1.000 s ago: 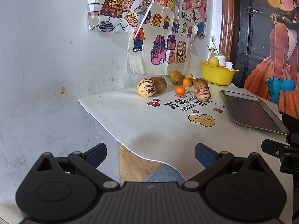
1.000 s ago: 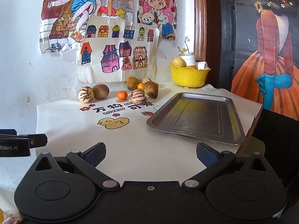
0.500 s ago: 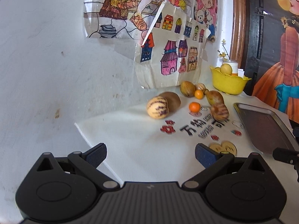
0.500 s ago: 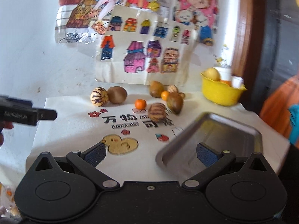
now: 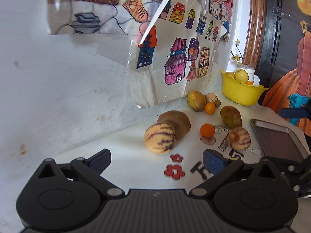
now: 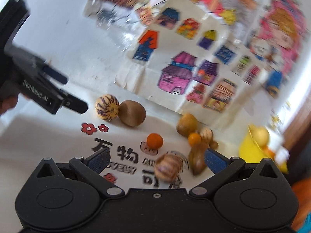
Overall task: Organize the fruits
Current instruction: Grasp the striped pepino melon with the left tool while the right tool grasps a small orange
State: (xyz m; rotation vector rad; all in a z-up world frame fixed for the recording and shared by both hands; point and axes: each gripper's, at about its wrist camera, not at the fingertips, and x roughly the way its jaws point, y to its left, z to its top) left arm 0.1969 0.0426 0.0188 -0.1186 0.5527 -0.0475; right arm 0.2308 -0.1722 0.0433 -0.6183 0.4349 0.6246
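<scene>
Fruits, loose lot, lying on my white printed mat point(image 5: 120, 167) against the wall. Nearest my left gripper point(image 5: 156, 160): one striped melon point(image 5: 159, 137) touching a brown kiwi point(image 5: 175, 123) behind it. Further right: a small orange point(image 5: 207, 130), a second striped melon point(image 5: 239, 138), a greenish-brown fruit point(image 5: 231, 116). At the back, by the wall: one green-yellow fruit point(image 5: 196, 100), a second small orange point(image 5: 210, 108) and a pale striped fruit point(image 5: 211, 98), clustered and touching.

Surroundings: yellow bowl point(image 5: 241, 93) at the far right holding pale round fruit; metal tray point(image 5: 276, 141) at the mat's right edge, partly hidden by my right gripper's body. Coloured drawings of houses point(image 5: 178, 66) taped to the wall behind the lot.

Left gripper: fingers spread wide, holding nothing, low over the mat, aimed at the striped melon with nothing between. Seen from the right wrist, it enters at upper left, tilted downward, a hand point(image 6: 7, 102) just visible behind it.

Right gripper point(image 6: 156, 160): fingers spread, holding nothing, above the second striped melon; this view is motion-blurred.

Writing: large black Chinese characters point(image 6: 116, 151) on the mat, with red flowers point(image 6: 94, 128) beside them; smaller Latin lettering too blurred to read. The left gripper's side lettering ends in "Robot.AI"; the first letters are unclear.
</scene>
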